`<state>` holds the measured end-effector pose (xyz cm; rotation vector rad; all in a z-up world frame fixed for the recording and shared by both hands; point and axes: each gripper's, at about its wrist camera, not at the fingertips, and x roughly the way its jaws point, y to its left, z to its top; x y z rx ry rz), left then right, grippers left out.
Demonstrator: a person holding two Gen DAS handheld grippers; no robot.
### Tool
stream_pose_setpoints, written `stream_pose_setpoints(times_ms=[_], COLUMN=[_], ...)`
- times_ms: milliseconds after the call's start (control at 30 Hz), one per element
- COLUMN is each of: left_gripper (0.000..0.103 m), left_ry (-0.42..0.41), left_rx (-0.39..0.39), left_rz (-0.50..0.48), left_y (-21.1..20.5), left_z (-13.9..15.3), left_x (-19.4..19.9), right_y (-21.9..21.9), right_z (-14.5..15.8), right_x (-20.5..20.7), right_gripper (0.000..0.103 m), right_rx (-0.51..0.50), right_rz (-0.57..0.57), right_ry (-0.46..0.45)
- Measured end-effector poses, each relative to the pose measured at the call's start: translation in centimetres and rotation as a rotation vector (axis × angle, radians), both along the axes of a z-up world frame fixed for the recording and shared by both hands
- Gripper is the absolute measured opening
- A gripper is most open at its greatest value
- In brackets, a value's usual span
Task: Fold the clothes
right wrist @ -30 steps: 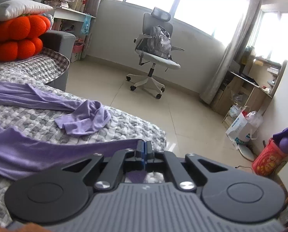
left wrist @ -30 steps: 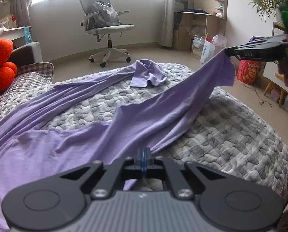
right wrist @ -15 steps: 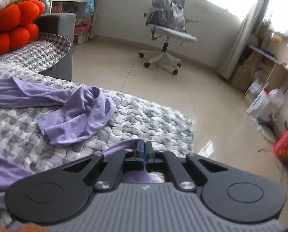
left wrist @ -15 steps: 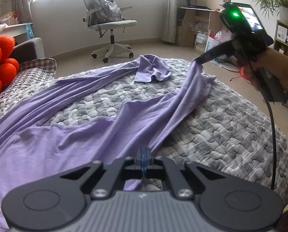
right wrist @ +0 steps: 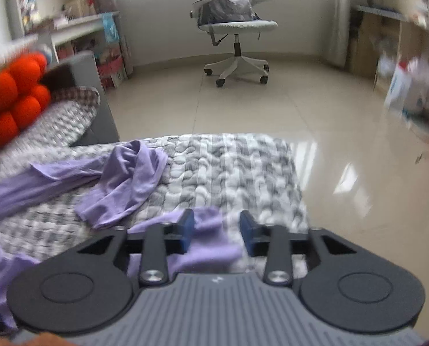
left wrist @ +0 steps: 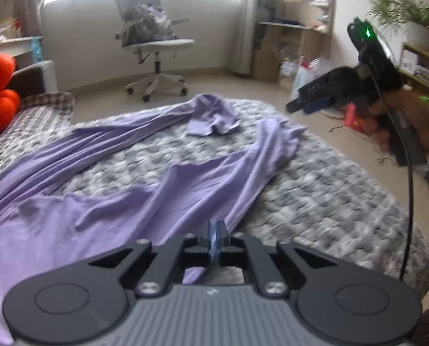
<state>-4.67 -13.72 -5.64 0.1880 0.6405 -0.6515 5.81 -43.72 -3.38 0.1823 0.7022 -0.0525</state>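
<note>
Item: lilac jersey garment (left wrist: 145, 190), sprawled unfolded on grey quilted bed (left wrist: 315, 190). My left hand-held gripper (left wrist: 213, 240) pinched its near hem; right hand-held gripper (right wrist: 216, 230) gaped empty. Folding outstanding.

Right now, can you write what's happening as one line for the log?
left hand-held gripper: shut on purple garment | right hand-held gripper: open, above garment end | garment: spread on grey quilt, unfolded

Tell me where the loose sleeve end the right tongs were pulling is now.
It lies on the grey quilt directly under the open right tongs, near the bed's right edge, beside the other crumpled sleeve.
</note>
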Motion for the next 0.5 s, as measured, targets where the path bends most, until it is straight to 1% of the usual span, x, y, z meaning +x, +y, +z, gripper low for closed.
stream_pose_setpoints(times_ms=[33,133,233,433,500], left_gripper=[0.003,0.004,0.006,0.007,0.01], left_ry=[-0.005,-0.023,-0.041,-0.082,-0.08], left_rx=[-0.009,-0.002,0.006,0.059,0.061], left_rz=[-0.018,-0.062,-0.106,-0.217,-0.217], left_y=[-0.1,-1.2,-2.3,-6.1,-6.8], left_z=[0.1,0.1,0.2,-0.2,-0.4], left_x=[-0.2,-0.4,-0.7,-0.6,-0.3], right_y=[-0.4,-2.0,-3.2,-4.4,-4.4], right_z=[-0.2,-0.7,-1.6,-3.0,-3.2], right_x=[-0.6,-2.2,-3.5,-4.8,-4.9], right_gripper=[0.04,0.04,0.04,0.039,0.038], right_rx=[0.037,0.151,0.234,0.352,0.372], right_rz=[-0.006,-0.034,-0.055,-0.072,-0.068], right_ry=[-0.004,-0.016,-0.018,-0.048,-0.064])
